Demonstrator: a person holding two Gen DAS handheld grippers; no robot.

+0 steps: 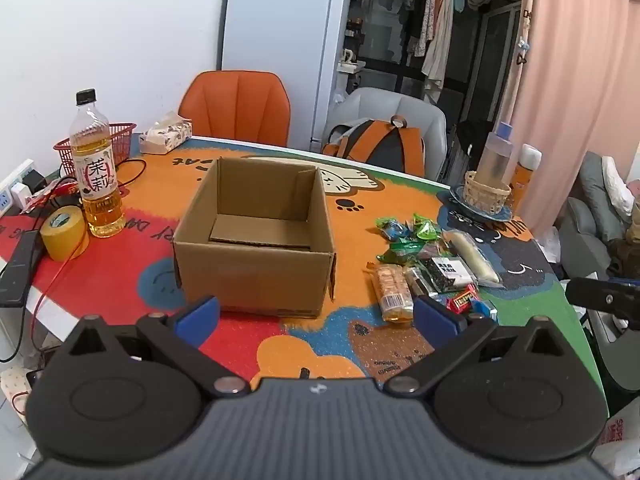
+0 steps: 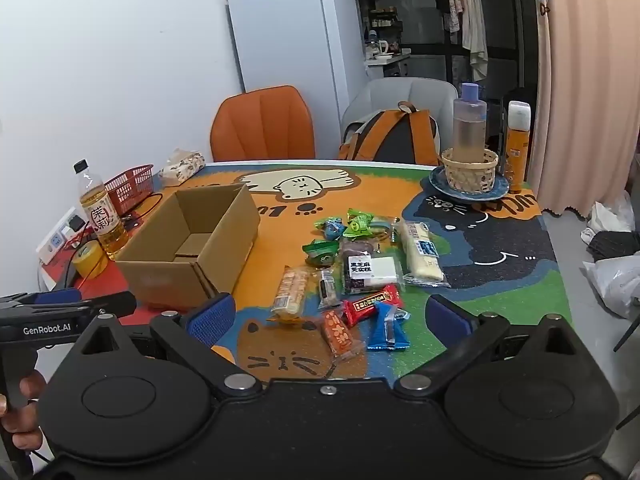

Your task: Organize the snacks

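**Snacks beside the box, both tools released**

Snacks (image 2: 360,268) lie in a loose heap on the surface (image 2: 500,292), which wears a bright cartoon-cat mat. From my right wrist view I count a pale long packet (image 2: 422,252) at the far right of the heap, a black-and-white pack (image 2: 370,270) in the middle, green wrappers (image 2: 356,224) at the far edge, and red (image 2: 374,300), orange (image 2: 340,334) and blue (image 2: 388,326) wrappers nearest me. Some wrappers overlap, so I cannot tell the exact count.

Left of the heap stands an open cardboard box (image 1: 256,232), upright, apart from the snacks; I see nothing in it but a loose flap of card on the bottom.

My left tool (image 1: 316,314) hangs above the near edge of the surface with its blue pads spread wide and nothing between them. My right tool (image 2: 332,320) is likewise released, hovering just short of the nearest wrappers and touching none.

Beyond the box, a tea bottle (image 1: 96,168) stands just beside a roll of yellow tape (image 1: 64,232), with a red basket (image 1: 116,140) behind.
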